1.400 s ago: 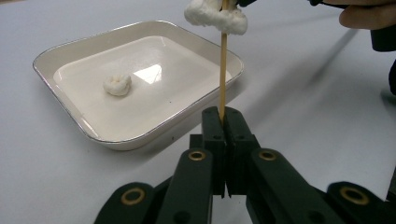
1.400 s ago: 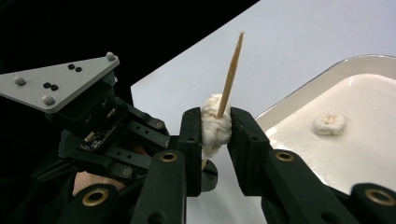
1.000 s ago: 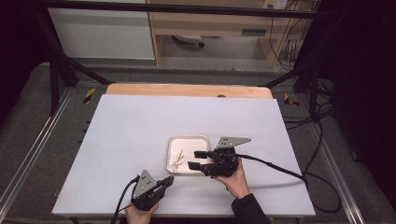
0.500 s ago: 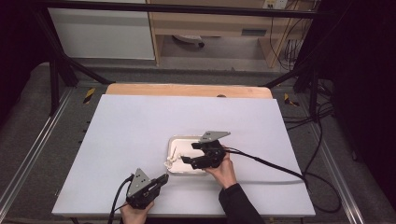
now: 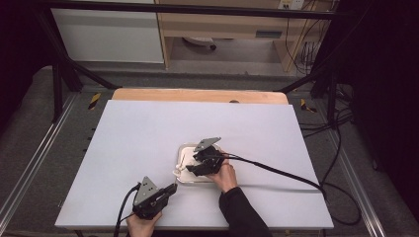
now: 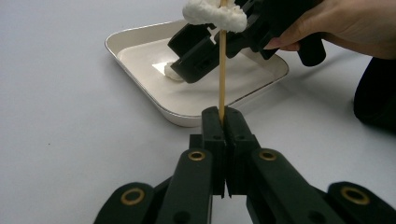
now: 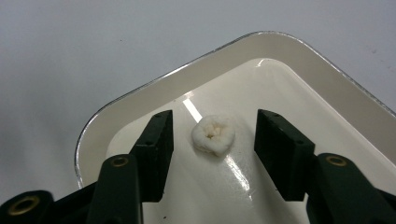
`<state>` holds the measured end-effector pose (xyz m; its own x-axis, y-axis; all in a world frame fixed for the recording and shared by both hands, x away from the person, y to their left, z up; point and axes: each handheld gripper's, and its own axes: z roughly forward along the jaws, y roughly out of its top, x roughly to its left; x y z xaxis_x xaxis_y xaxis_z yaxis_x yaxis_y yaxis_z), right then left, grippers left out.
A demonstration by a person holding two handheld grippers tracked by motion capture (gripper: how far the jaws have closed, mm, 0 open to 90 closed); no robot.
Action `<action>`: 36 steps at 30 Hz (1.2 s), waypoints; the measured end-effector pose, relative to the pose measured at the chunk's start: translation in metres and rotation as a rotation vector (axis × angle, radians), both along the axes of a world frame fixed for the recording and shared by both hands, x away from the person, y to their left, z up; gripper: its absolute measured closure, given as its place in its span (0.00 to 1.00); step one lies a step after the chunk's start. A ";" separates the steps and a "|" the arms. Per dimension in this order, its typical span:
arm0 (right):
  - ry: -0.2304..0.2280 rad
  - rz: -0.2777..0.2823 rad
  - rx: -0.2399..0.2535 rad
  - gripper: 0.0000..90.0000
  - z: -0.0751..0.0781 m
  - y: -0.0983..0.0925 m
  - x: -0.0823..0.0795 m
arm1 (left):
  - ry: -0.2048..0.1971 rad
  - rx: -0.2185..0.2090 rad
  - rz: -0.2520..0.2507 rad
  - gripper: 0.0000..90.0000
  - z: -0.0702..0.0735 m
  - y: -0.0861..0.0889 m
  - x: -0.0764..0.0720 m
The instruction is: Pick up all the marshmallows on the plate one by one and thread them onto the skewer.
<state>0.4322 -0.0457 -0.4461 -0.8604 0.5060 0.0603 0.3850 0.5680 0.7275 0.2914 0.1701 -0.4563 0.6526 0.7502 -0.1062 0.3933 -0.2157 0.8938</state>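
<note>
- My right gripper (image 7: 212,137) has its 2 jaws parted around the white piece (image 7: 213,135) lying on the tray (image 7: 140,100) floor; they have just been closing, yet both pads stand clear of it, so nothing is grasped.
- My left gripper (image 6: 223,122) is clenched on the foot of a thin wooden skewer (image 6: 222,70), holding it upright just beside the tray's near rim, as the left gripper view shows.
- 1 white lump (image 6: 214,13) already sits threaded near the top of that skewer.
- I read the step in hand as picking up the next piece for threading.
- The next move, I judge, calls for centring the piece between the pads, pinching it lightly, lifting it, then lining its middle up with the skewer tip.
- The piece is small, round and puffy, with a dimpled crown and a matt, soft-looking surface; I expect it to squash under a hard pinch.
- The skewer is a slim, straight, pale wooden stick, likely to flex or swing if pushed sideways.
- The tray is shallow, cream-white and glossy, with rounded corners and a thin bright rim.
- From the high view, the tray (image 5: 184,150) sits on a smooth, pale matt table (image 5: 148,133), with my left gripper (image 5: 170,189) near the front edge.
</note>
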 end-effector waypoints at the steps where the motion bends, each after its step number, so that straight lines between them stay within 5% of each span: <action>1: 0.000 0.000 0.000 0.56 -0.001 0.000 0.000 | -0.001 -0.001 0.000 0.98 0.000 0.000 0.000; 11: -0.015 -0.004 -0.006 0.75 -0.003 0.001 -0.002 | -0.001 -0.001 -0.006 0.98 0.000 -0.001 0.000; 25: 0.015 -0.047 0.035 0.80 0.014 -0.009 -0.006 | 0.000 -0.004 -0.016 0.98 0.000 -0.002 -0.001; 36: 0.082 -0.064 0.195 0.79 0.034 -0.045 -0.017 | -0.008 -0.003 -0.040 0.98 0.000 -0.008 -0.002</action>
<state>0.4150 -0.0907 -0.4125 -0.8149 0.5316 0.2311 0.4786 0.3922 0.7856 0.2893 0.1626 -0.4567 0.6830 0.7231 -0.1028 0.3775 -0.2289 0.8973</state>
